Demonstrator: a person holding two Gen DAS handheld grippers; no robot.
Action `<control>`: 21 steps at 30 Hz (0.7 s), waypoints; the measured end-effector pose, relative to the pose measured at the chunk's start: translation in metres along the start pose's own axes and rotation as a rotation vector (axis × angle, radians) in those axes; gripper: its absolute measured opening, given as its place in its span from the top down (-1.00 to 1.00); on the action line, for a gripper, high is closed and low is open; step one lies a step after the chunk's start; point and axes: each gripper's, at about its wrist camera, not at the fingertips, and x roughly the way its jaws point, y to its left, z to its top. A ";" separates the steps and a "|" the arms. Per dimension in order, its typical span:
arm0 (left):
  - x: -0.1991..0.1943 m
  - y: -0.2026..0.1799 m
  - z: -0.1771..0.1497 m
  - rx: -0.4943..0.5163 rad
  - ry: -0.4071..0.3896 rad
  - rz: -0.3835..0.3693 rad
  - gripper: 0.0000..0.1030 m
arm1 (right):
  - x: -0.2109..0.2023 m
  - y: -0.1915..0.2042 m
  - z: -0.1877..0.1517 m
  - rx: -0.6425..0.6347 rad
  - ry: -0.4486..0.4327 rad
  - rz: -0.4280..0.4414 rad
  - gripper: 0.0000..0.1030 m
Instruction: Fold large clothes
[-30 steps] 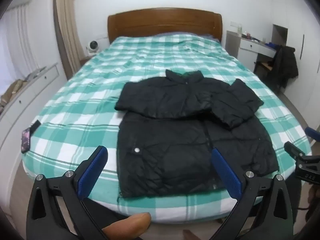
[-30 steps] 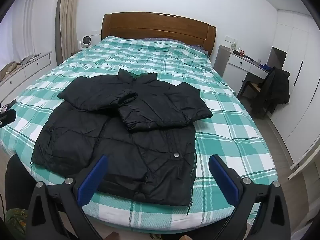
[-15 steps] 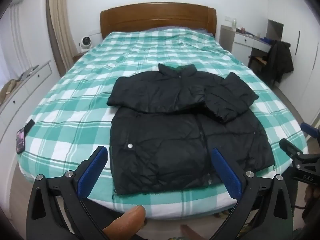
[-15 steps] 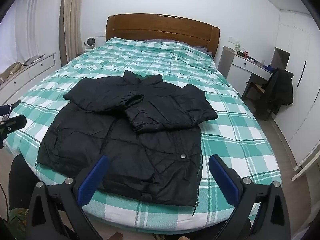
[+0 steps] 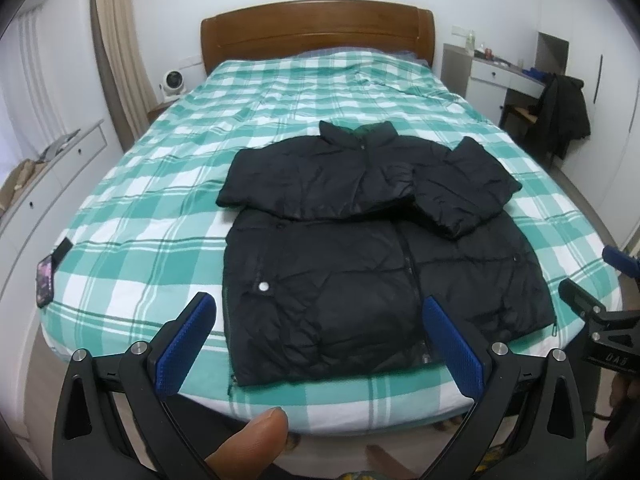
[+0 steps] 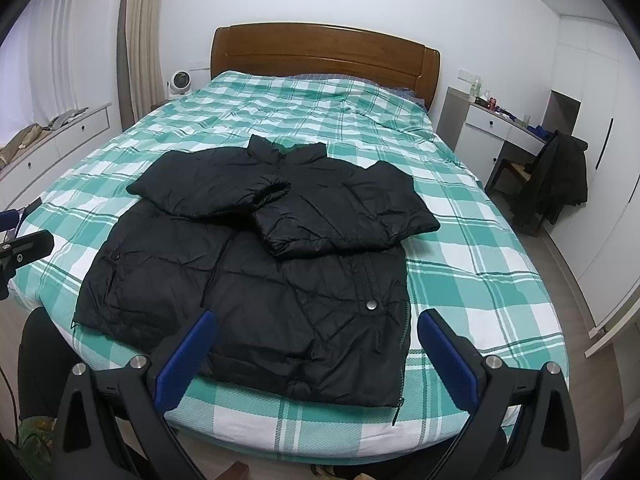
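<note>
A black puffer jacket (image 5: 360, 248) lies front up on the green checked bed (image 5: 140, 208), hem toward me, both sleeves folded across the chest. It also shows in the right wrist view (image 6: 256, 264). My left gripper (image 5: 320, 340) is open and empty, hovering over the foot of the bed in front of the hem's left half. My right gripper (image 6: 316, 354) is open and empty above the hem's right half. The right gripper shows at the right edge of the left wrist view (image 5: 592, 312); the left one shows at the left edge of the right wrist view (image 6: 20, 248).
A phone (image 5: 45, 280) lies at the bed's left edge. A wooden headboard (image 5: 316, 28) stands at the far end. White drawers (image 5: 52, 168) run along the left wall. A desk (image 6: 496, 124) and a chair draped with a dark coat (image 6: 560, 180) stand to the right.
Both grippers have moved slightly closer to the bed and the jacket's hem, and both stay open. The jacket has not moved.
</note>
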 end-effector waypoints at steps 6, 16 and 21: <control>-0.001 -0.002 0.000 0.012 -0.009 0.013 -0.99 | 0.000 0.000 0.000 0.003 -0.006 0.000 -0.99; 0.001 -0.003 -0.002 0.012 -0.003 0.022 -0.99 | 0.003 0.000 0.001 0.008 0.001 -0.001 -0.99; 0.003 -0.001 -0.001 0.013 0.002 0.027 -0.99 | 0.003 -0.001 0.001 0.017 -0.001 -0.001 -0.99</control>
